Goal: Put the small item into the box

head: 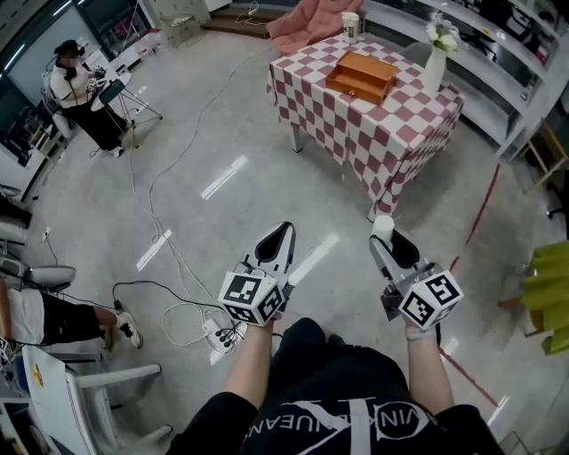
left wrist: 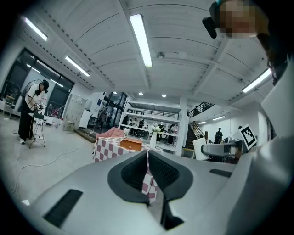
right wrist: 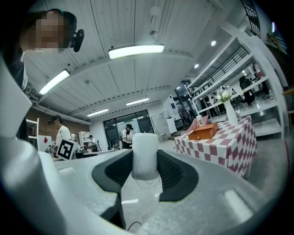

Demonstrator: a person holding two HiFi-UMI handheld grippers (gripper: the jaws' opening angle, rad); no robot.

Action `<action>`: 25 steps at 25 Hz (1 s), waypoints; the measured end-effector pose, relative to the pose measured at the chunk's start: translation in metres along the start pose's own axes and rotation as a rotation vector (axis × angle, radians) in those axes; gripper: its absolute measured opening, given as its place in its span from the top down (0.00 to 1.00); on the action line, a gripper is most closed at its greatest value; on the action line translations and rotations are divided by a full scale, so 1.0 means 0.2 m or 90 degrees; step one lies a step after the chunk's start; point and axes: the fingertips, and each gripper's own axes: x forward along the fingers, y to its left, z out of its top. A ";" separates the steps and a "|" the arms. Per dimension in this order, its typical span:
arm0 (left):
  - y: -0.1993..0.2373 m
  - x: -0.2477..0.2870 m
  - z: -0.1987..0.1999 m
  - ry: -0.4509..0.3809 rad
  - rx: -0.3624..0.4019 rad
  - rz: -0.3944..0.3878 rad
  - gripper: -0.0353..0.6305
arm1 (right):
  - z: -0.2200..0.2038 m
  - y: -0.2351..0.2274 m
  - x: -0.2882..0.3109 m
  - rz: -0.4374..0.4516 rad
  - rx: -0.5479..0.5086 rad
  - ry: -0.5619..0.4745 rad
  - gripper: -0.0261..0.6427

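A wooden box (head: 360,77) sits on a red-and-white checked table (head: 391,133) some way ahead across the floor. My right gripper (head: 388,235) is held at waist height and is shut on a small white cylinder (head: 382,227), which stands upright between its dark pads (right wrist: 172,172). In the right gripper view the cylinder (right wrist: 145,153) fills the jaw gap, with the box (right wrist: 203,132) far off to the right. My left gripper (head: 284,229) is shut with nothing in it. In its own view its jaws (left wrist: 148,156) meet, and the box (left wrist: 131,144) shows beyond them.
A white vase with flowers (head: 436,62) and a cup (head: 350,25) stand on the table near the box. Cables and a power strip (head: 222,333) lie on the floor to the left. A person (head: 76,84) stands by a tripod at the far left. Shelving (head: 498,53) runs behind the table.
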 end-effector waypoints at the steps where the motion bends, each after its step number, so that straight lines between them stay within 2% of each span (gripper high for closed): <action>1: 0.00 0.01 0.00 0.000 0.000 0.002 0.92 | 0.00 -0.01 0.00 0.002 0.000 0.001 0.72; 11: 0.08 0.14 -0.03 0.014 -0.008 -0.005 0.92 | -0.01 -0.12 0.09 -0.004 0.016 0.008 0.72; 25: 0.51 0.62 0.08 0.022 -0.025 -0.042 0.93 | 0.13 -0.43 0.59 -0.047 0.037 -0.021 0.72</action>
